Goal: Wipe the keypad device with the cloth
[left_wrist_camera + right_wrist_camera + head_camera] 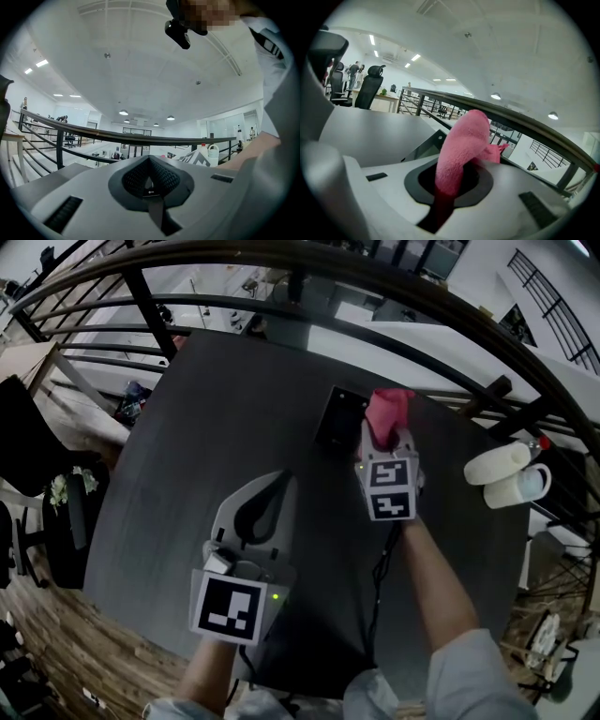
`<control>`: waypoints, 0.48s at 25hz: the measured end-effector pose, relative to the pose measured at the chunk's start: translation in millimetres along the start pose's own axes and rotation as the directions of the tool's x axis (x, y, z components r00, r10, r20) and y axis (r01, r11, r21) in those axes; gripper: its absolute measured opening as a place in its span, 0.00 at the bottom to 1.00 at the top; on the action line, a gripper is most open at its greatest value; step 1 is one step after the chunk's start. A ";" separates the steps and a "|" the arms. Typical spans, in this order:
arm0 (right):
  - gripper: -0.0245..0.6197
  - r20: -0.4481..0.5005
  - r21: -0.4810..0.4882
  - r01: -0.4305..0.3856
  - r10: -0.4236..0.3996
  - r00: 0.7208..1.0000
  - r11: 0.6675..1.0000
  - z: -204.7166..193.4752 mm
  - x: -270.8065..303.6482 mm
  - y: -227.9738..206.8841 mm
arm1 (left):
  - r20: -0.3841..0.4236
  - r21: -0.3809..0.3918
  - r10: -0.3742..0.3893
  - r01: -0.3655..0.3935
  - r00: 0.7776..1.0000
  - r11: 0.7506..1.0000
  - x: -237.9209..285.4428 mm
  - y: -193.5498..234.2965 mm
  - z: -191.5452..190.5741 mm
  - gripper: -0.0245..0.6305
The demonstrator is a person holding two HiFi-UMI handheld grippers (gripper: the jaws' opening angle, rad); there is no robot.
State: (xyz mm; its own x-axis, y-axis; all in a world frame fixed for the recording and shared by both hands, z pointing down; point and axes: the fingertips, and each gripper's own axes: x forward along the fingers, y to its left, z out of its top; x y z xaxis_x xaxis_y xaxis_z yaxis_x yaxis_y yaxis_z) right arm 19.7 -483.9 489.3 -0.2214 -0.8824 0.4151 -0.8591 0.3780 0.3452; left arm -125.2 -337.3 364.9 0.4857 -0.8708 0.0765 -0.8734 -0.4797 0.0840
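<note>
The keypad device is a flat black box lying on the dark table, toward its far side. My right gripper is shut on a pink cloth, which bunches up out of the jaws just right of the device's far corner. In the right gripper view the pink cloth fills the jaws of the right gripper, and the device's edge shows just behind to the left. My left gripper rests low at the near left, shut and empty, well short of the device; in its own view the left gripper points up at the ceiling.
Two white mugs lie at the table's right edge. A dark curved railing runs behind the table's far side. A black cable trails across the table under my right arm. An office chair stands on the floor at left.
</note>
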 end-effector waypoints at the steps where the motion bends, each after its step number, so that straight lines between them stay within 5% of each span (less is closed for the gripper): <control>1: 0.09 -0.001 -0.017 -0.008 0.008 1.000 1.000 1.3 2.1 4.7 | 0.002 0.002 0.001 -0.001 1.000 1.000 0.0 0.4 0.4 0.04; 12: 0.09 -0.015 -0.271 -0.126 0.126 0.992 0.954 13.5 17.8 62.7 | -0.005 0.017 0.019 -0.019 1.000 1.000 -6.7 6.6 0.1 0.04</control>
State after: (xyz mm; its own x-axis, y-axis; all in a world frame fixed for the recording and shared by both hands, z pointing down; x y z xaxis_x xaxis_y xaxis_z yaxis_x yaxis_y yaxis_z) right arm -44.3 -479.7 506.9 -0.3211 -0.8231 0.4684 -0.6669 0.5477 0.5052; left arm -134.1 -334.7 364.8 0.4690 -0.8793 0.0826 -0.8830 -0.4648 0.0653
